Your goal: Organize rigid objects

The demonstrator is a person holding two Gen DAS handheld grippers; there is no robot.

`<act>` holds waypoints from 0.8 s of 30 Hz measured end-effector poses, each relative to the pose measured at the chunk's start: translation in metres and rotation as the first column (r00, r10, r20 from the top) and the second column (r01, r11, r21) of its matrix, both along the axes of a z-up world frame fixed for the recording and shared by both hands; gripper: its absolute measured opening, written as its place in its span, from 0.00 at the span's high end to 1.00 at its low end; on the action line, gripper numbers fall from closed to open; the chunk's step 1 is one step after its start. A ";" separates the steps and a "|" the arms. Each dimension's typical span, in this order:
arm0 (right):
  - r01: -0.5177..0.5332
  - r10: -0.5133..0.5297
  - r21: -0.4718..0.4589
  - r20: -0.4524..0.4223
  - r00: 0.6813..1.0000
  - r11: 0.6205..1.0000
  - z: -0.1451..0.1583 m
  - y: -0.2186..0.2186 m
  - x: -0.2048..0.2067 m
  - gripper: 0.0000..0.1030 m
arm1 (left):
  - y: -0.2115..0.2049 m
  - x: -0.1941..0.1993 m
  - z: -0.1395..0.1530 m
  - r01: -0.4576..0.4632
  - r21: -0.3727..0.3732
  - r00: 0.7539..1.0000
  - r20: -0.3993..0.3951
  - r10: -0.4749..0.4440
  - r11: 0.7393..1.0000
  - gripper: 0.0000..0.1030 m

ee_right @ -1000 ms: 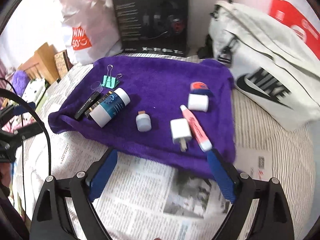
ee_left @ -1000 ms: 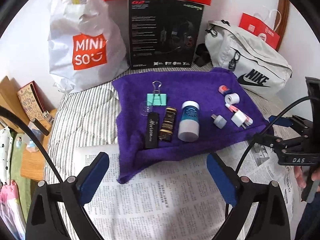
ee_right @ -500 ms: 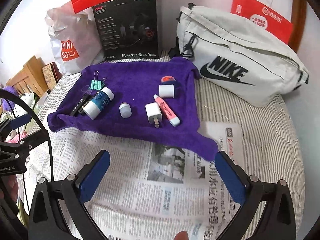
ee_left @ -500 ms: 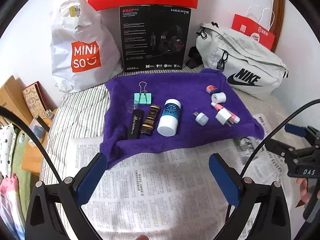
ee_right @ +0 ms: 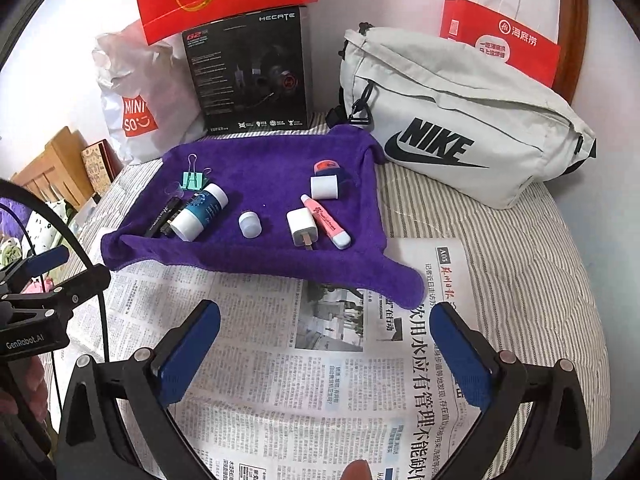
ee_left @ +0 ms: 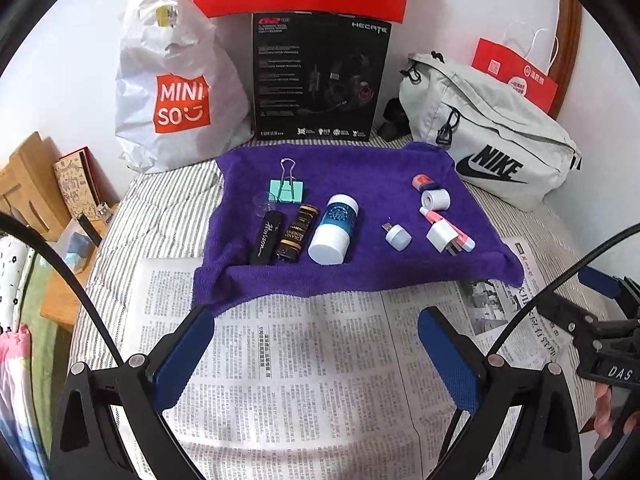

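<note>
We see open newspaper (ee_left: 304,364) ahead, bare up to the purple towel (ee_left: 360,168). On the towel, a free lane runs between the white-and-teal bottle (ee_left: 335,229) and the small USB light (ee_left: 398,235). Behind, the headset box (ee_left: 320,76) and Nike bag (ee_left: 488,140) wall off the back.

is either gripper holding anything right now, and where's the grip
Nothing is held. The left gripper and right gripper are both open over the newspaper, nothing between their pads.
</note>
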State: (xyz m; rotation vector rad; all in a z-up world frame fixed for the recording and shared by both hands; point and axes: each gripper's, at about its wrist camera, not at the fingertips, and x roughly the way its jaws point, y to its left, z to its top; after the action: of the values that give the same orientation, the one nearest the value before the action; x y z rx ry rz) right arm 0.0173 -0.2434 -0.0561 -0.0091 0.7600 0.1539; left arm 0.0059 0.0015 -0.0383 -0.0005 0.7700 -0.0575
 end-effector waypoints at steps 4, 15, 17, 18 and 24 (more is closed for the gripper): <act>0.004 -0.004 -0.002 0.003 1.000 1.000 0.001 0.001 -0.002 0.00 | 0.001 -0.002 0.001 -0.024 -0.009 1.000 0.008 0.024 1.000 0.00; 0.028 -0.028 0.010 -0.009 1.000 1.000 0.000 -0.003 -0.005 0.00 | -0.002 -0.005 0.002 -0.024 0.005 1.000 0.013 0.024 1.000 0.00; 0.028 -0.028 0.002 -0.013 1.000 1.000 0.000 -0.002 -0.005 0.00 | -0.002 -0.005 0.002 -0.020 0.007 1.000 0.010 0.020 1.000 0.00; 0.028 -0.028 -0.003 -0.020 0.999 1.000 -0.001 -0.001 -0.004 0.00 | -0.002 -0.005 0.002 -0.017 0.010 1.000 0.009 0.017 1.000 0.00; 0.023 -0.023 -0.006 -0.019 1.000 1.000 0.000 0.002 -0.006 0.00 | 0.000 -0.007 0.004 -0.025 0.015 1.000 0.019 0.025 1.000 0.00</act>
State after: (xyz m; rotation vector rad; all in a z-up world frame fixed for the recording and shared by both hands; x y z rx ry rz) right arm 0.0116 -0.2419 -0.0557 -0.0048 0.7796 0.1300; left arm -0.0015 0.0011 -0.0345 0.0046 0.7519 -0.0279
